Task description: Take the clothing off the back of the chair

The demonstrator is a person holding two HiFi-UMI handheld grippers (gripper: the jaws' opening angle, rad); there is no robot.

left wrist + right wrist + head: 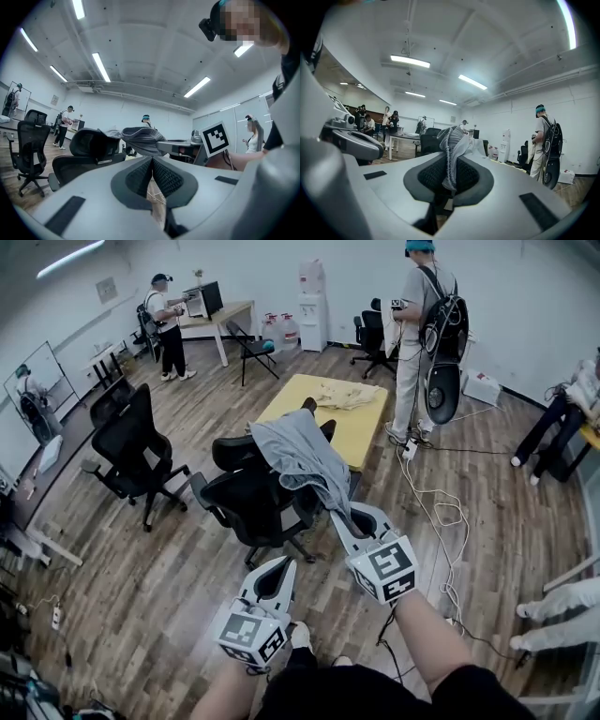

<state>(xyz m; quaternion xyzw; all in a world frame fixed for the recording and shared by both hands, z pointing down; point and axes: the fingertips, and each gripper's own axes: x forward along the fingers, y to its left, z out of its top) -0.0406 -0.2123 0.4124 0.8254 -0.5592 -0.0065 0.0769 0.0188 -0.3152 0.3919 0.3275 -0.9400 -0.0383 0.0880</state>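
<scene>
While wood floor (187, 549) spreads round the yellow worktop (361, 432), the right hand-held gripper (351, 517) clamps grey clothing (300, 451) that hides the back of the chair (246, 501); the left hand-held gripper (277, 564) is pressed together, empty.

Bright, even indoor light from ceiling strip lights (101, 65), the tubes blown out to white, soft faint shadows on the wood floor (141, 559), fisheye bending and dark corners in both gripper views, left gripper (151, 165) near the lens perhaps slightly soft.
</scene>
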